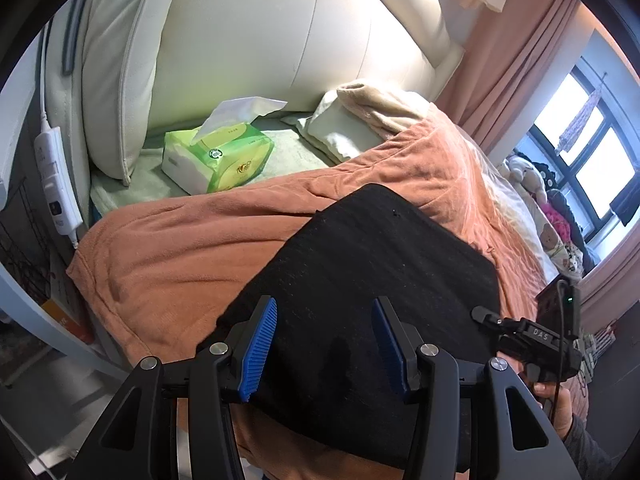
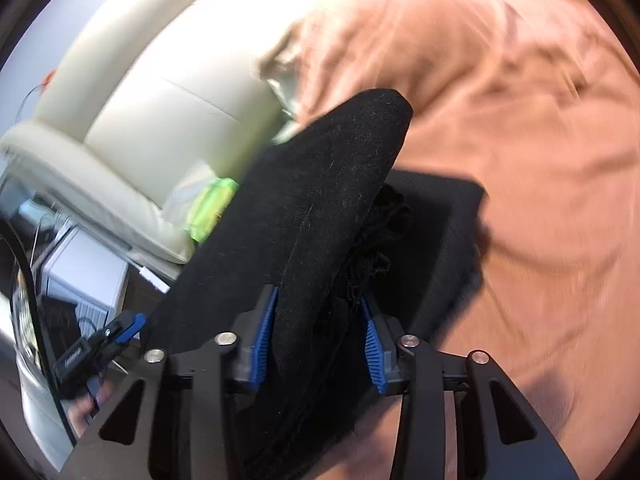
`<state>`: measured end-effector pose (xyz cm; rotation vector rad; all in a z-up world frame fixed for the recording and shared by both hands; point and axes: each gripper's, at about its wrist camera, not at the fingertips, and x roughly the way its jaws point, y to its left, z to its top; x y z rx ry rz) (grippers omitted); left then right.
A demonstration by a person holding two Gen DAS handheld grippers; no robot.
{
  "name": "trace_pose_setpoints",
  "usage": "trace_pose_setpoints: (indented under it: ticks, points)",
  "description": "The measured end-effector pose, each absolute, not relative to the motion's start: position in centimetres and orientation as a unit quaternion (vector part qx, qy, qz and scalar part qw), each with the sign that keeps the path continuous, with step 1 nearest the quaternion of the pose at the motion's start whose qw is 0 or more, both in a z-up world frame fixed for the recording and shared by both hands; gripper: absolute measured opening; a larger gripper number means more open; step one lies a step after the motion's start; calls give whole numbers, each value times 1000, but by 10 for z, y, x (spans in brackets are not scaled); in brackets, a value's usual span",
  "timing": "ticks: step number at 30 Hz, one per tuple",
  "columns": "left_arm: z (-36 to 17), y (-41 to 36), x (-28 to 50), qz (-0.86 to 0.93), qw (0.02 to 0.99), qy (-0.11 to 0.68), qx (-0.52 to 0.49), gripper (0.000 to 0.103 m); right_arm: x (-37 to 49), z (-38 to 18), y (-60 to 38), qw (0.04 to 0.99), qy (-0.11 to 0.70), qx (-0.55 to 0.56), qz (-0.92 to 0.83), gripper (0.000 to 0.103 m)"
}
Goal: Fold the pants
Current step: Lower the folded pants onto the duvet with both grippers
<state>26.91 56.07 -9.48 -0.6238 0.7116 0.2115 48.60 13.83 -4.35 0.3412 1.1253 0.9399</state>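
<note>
The black pants [image 1: 372, 280] lie folded in a flat rectangle on the orange bedspread [image 1: 180, 248]. My left gripper [image 1: 324, 344] hovers over their near edge, jaws apart and empty. In the right wrist view, my right gripper [image 2: 318, 340] is closed on a thick folded bundle of the black pants [image 2: 336, 200], lifting one edge above the lower layer [image 2: 440, 232]. The right gripper also shows in the left wrist view [image 1: 532, 344] at the pants' right side. The right wrist view is motion-blurred.
A green tissue pack [image 1: 218, 156] and a folded cream blanket [image 1: 360, 120] lie near the cream padded headboard [image 1: 280, 32]. A white power strip [image 1: 54, 176] hangs at the left. Stuffed toys [image 1: 536, 180] sit by the window on the right.
</note>
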Motion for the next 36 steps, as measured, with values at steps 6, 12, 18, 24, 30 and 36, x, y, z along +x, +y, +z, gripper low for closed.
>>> trace_pose_setpoints:
  ticks: [6, 12, 18, 24, 30, 36]
  points:
    - [-86, 541, 266, 97, 891, 336, -289, 52, 481, -13, 107, 760, 464, 117, 440, 53]
    - [-82, 524, 273, 113, 897, 330, -271, 53, 469, 19, 96, 796, 398, 57, 453, 53]
    - [-88, 511, 284, 132, 902, 341, -232, 53, 450, 41, 129, 818, 311, -73, 478, 53]
    - [-108, 515, 292, 159, 891, 357, -229, 53, 448, 24, 167, 809, 299, -130, 489, 53]
    - [-130, 508, 295, 170, 884, 389, -199, 53, 453, -16, 177, 801, 314, -153, 486, 53]
    - [-129, 499, 290, 190, 873, 397, -209, 54, 443, -12, 168, 808, 320, -153, 471, 53]
